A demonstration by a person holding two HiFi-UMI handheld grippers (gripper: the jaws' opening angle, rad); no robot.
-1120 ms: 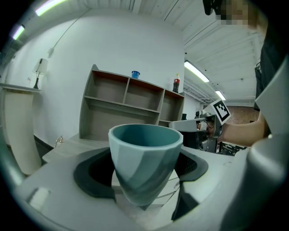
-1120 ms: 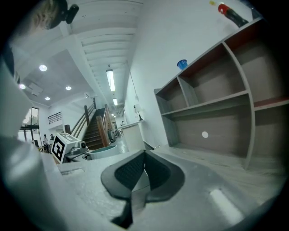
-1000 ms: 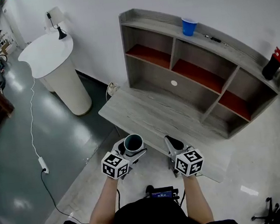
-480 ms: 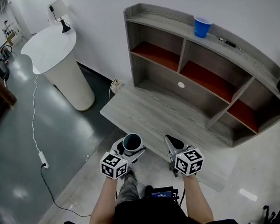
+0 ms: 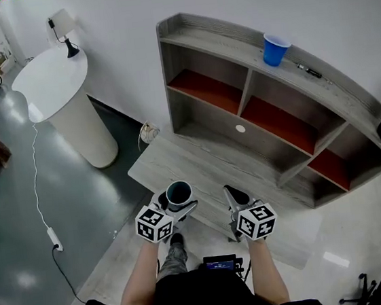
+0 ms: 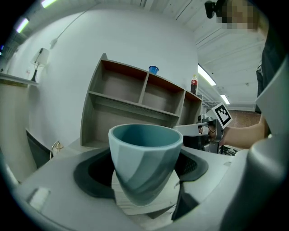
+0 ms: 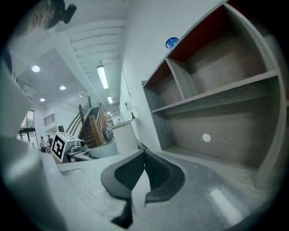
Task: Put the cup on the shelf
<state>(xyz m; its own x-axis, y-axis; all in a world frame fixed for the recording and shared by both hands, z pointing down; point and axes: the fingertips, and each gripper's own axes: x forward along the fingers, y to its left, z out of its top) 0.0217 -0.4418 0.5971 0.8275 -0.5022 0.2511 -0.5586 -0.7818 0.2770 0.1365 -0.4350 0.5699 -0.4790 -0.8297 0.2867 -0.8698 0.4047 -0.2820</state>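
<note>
Grey wooden shelf (image 5: 267, 109) with red-lined compartments is set against the white wall. White pedestal table (image 5: 57, 95) is noted left of the shelf. Left gripper (image 5: 177, 203) is held in front of the shelf, jaws clamped on an upright teal cup (image 6: 145, 155), not yet on the shelf. Right gripper (image 7: 144, 173) is alongside, also before the shelf, jaws pressed together, empty. Blue plastic cup (image 5: 275, 48) is seen on the shelf top. Square black-and-white markers are borne on both gripper cubes.

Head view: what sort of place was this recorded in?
Probably an open lobby or lab hall, not a home: polished grey floor, a white standing counter, a grey shelf unit, and a staircase in the right gripper view.
</note>
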